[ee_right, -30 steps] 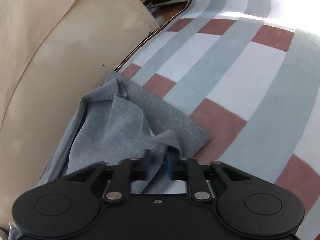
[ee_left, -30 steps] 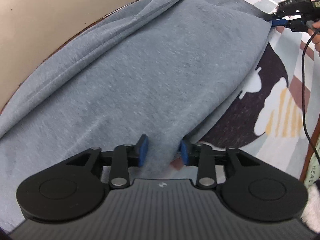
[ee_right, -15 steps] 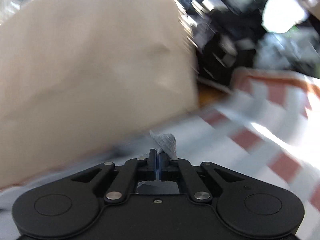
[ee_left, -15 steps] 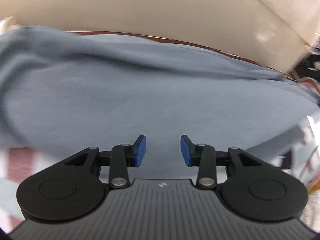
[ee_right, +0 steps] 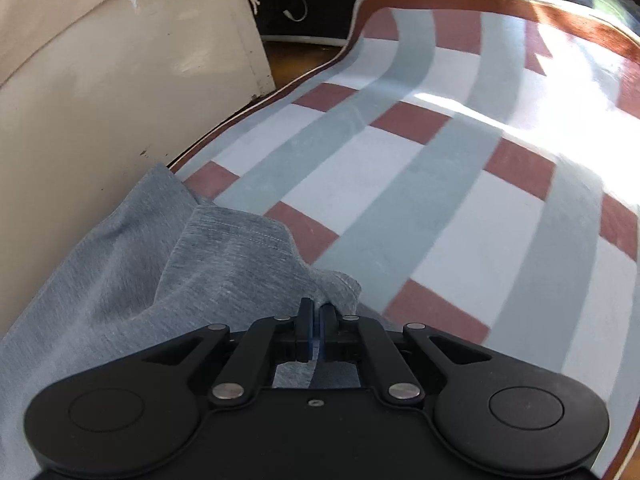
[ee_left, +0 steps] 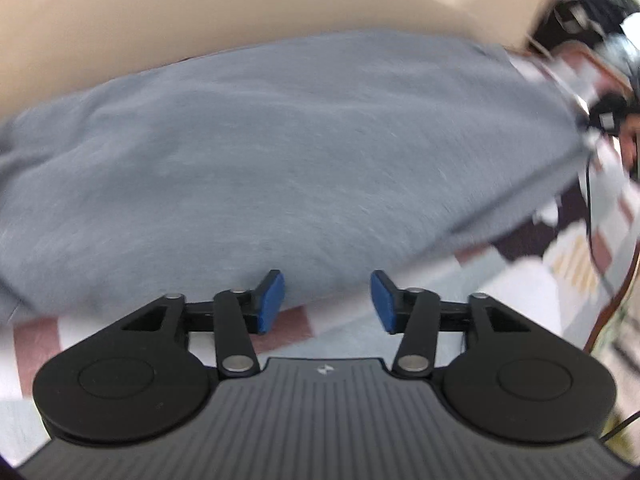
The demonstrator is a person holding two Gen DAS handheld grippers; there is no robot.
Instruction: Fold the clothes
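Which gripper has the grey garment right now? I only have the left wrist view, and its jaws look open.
Observer: The right gripper is shut on a corner of the grey garment.
Operator: Is that corner lifted or down?
Observer: It sits low over the checked mat; whether it touches, I cannot tell.
Operator: What borders the cloth on that side?
Observer: A beige panel runs along the garment's far edge.
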